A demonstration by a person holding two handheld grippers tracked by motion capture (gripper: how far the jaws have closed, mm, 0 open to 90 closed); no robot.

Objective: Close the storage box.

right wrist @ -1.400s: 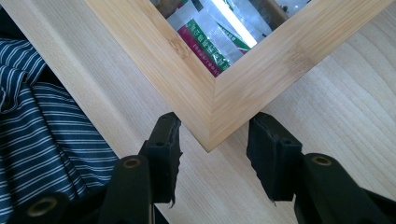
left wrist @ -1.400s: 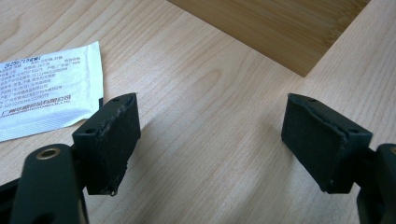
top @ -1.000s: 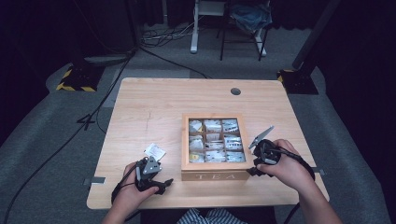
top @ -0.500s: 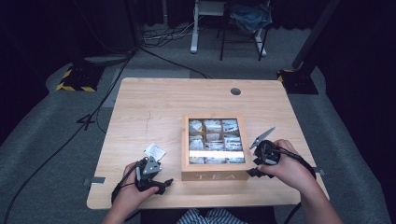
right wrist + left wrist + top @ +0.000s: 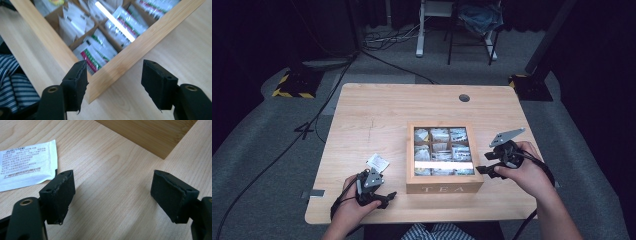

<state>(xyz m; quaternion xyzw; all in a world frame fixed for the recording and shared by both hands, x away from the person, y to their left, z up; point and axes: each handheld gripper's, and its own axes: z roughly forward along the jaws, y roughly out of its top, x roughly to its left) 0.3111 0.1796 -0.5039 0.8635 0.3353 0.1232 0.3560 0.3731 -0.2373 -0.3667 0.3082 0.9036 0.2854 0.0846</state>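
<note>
A wooden tea box [image 5: 445,188] marked TEA stands near the table's front edge, its compartments full of tea packets [image 5: 442,150]. One white tea packet [image 5: 377,162] lies on the table left of the box; it lies flat beside my left jaw [image 5: 27,165] in the left gripper view. My left gripper [image 5: 379,194] sits low over bare wood, open and empty [image 5: 112,195]. My right gripper [image 5: 484,162] is open at the box's right front corner [image 5: 95,92], jaws on either side of the corner and holding nothing [image 5: 115,83].
The wooden table [image 5: 377,115] has a round cable hole [image 5: 464,98] at the back right. Beyond it, on the grey floor, stand a chair [image 5: 474,20] and cables [image 5: 382,45]. A striped garment [image 5: 12,82] shows below the table edge.
The right gripper has lifted slightly beside the box. The left gripper stays where it was.
</note>
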